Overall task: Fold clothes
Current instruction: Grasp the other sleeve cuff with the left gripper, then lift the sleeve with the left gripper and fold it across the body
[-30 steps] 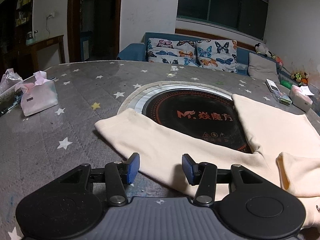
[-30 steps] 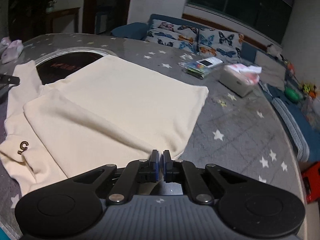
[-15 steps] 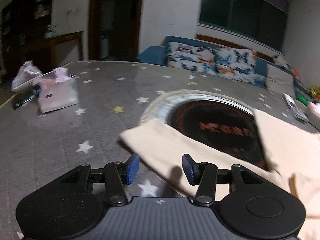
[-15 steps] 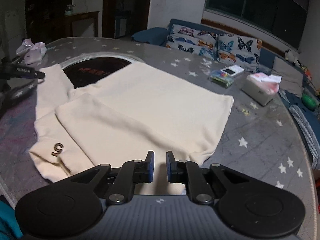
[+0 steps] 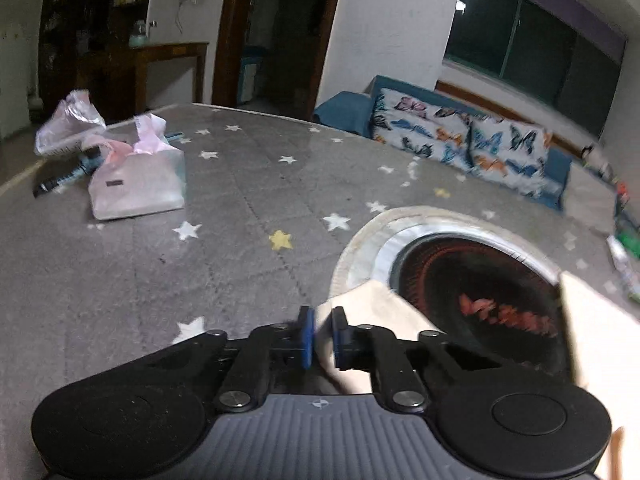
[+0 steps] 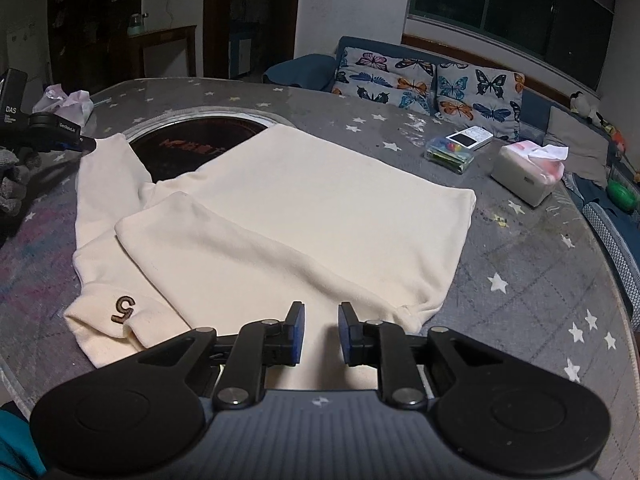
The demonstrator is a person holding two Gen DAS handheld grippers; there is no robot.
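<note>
Right gripper (image 6: 321, 330): blue-padded fingers spread apart, nothing between them; it hovers over the near hem of the garment.
Left gripper (image 5: 323, 334): fingers drawn close together around the tip of the sleeve; a narrow gap shows between the pads, with cream cloth in it, so it appears to pinch the cuff. In the right wrist view it shows at the far left (image 6: 70, 142), at the sleeve end.
Cream sweatshirt (image 6: 304, 208): lies flat on the table, body spread toward the right, one sleeve folded across the front.
Number 5 patch (image 6: 123, 308): brown, on the folded part at the near left corner of the garment.
Left sleeve (image 6: 108, 176): stretched out toward the left gripper, beside the round cooktop.
Induction cooktop (image 5: 476, 292): black round plate set into the table, red lettering, partly covered by the sweatshirt.
Table (image 6: 540, 264): grey cover printed with stars.
Tissue pack, left (image 5: 136, 184): pink and white, well apart from the garment.
Tissue box, right (image 6: 524, 174): near the far right edge.
Phone (image 6: 470, 136): white, just behind a clear box of coloured bits.
Sofa (image 6: 432, 76): beyond the table, with butterfly cushions.
</note>
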